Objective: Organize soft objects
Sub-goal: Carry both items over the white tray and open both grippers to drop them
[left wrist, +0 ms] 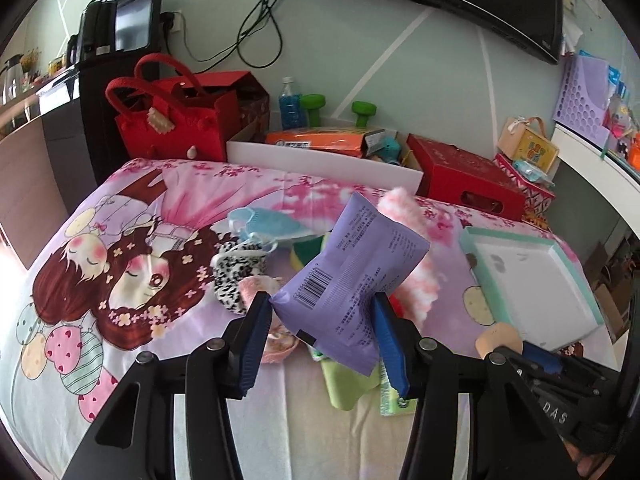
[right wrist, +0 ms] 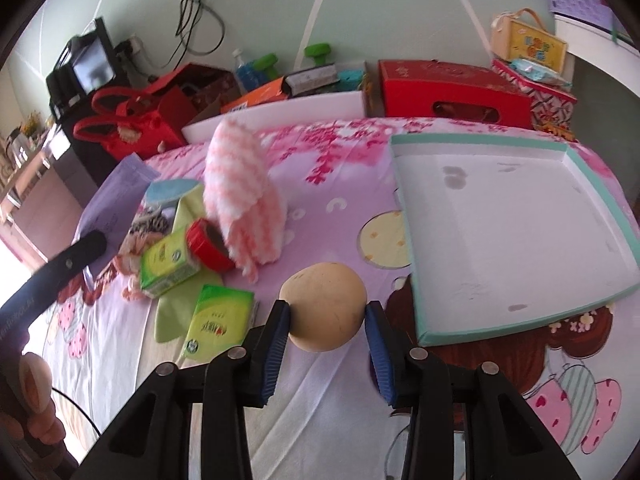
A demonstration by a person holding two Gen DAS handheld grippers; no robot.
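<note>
While both tongs hang above the bed (right wrist: 320, 420), the left tongs (left wrist: 320, 332) pinching the purple packet (left wrist: 352, 276) by its edges, the right tongs (right wrist: 326, 320) clamping the tan ball (right wrist: 323, 306), either could slip short of the tray (right wrist: 600, 196) near the bed's right edge.

tray (right wrist: 500, 236) right of tissue packs (right wrist: 218, 322)

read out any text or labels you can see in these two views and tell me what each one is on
"DAS": on the black body of the right gripper, at the lower right of the left wrist view.
Purple packet, clamped in the left gripper: a barcode, digits and small print, too small to read.
Green tissue packs: red characters, blurred.
Orange package and yellow gift box: print illegible.
</note>
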